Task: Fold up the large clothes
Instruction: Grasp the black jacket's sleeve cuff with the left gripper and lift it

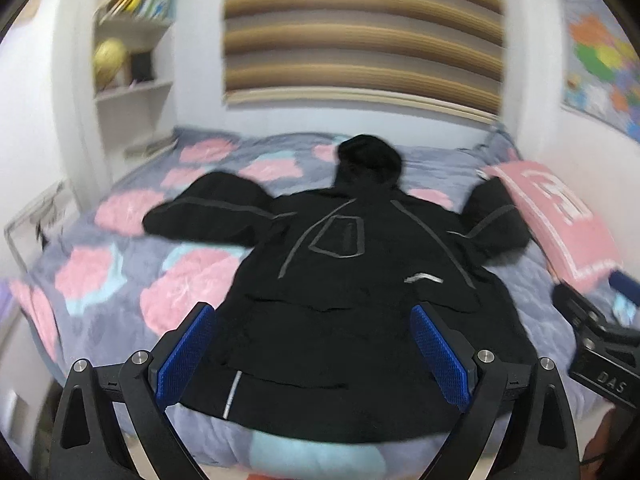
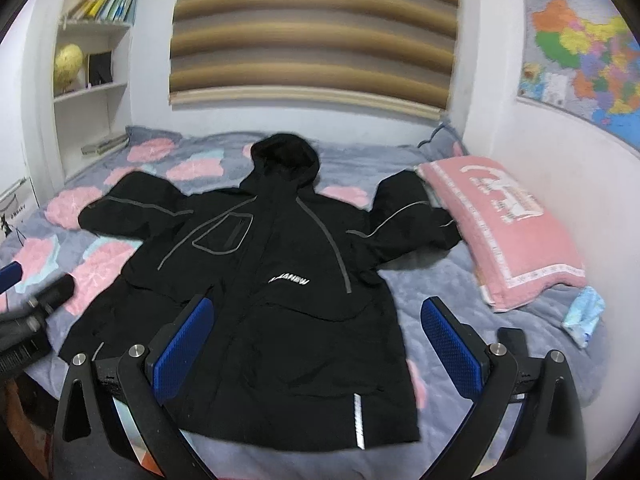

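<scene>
The jacket [image 1: 360, 280] is motion-blurred in the left view; the pillow [image 2: 508, 232] hides its sleeve end beside it.

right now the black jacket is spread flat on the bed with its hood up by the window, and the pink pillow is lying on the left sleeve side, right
Not quite: the pink pillow lies by the right-hand sleeve, as the right wrist view shows. The black jacket is spread flat on the bed, hood toward the window.

we see jacket [image 2: 272, 288] spread flat on bed [image 2: 440, 280], hood far, hem near, sleeves out left and right. pillow [image 2: 508, 232] right of jacket, touching right sleeve. shelf [image 2: 92, 72] far left, blind [image 2: 312, 32] behind bed, map [image 2: 580, 56] on right wall.
</scene>
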`<state>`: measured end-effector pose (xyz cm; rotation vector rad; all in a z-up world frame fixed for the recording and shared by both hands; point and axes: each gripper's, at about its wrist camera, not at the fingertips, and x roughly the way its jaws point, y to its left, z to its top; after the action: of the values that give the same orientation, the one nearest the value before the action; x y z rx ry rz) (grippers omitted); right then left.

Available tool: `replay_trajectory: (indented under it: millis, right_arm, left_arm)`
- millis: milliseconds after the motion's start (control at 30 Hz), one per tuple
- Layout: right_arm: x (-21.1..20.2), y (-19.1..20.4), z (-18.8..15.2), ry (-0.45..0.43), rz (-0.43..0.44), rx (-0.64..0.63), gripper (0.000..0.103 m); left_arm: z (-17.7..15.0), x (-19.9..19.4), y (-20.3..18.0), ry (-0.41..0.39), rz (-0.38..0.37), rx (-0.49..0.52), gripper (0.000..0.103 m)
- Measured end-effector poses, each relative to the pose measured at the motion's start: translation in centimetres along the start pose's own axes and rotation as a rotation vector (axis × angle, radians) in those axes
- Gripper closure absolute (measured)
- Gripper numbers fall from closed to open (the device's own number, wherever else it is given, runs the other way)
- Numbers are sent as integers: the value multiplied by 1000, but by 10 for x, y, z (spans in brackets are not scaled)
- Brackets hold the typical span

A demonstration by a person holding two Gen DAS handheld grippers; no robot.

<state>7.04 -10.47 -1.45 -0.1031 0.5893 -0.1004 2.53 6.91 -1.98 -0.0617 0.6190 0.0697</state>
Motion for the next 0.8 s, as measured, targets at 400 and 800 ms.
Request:
replay_trajectory:
  millis: [400,800]
  right_arm:
    - [222,132,41,202,94,-11,0]
    - [255,182,136,266,-21,-166,0]
  left_arm:
    - [45,203,250,68,203,-331,5]
    - [140,387,438,223,84,-684,5]
